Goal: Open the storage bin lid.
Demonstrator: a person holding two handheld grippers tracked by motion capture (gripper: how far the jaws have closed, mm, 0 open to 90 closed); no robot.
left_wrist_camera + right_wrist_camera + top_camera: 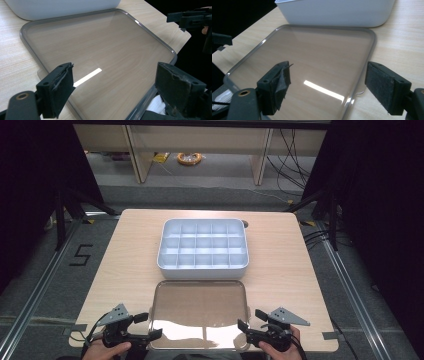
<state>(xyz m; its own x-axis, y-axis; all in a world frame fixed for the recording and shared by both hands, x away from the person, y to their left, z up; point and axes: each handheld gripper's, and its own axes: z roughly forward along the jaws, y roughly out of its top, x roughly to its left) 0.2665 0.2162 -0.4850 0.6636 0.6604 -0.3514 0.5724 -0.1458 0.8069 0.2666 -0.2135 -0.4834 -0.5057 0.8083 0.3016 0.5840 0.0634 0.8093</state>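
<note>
With the clear lid lying flat on the table just before the bin, both wide-open, empty hand-held grippers, left and right, should probably pinch its opposite rims evenly and lift level.

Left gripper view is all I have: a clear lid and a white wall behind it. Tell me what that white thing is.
Observer: In the high view it is a white divided organizer box, open on top, its compartments bare.
Operator: Report where my right gripper stands.
Observer: The right gripper is at the lid's near right corner, jaws open, holding nothing.
Operator: Give me the left gripper too.
Observer: The left gripper mirrors it at the near left corner, jaws open, pointing toward the lid.
</note>
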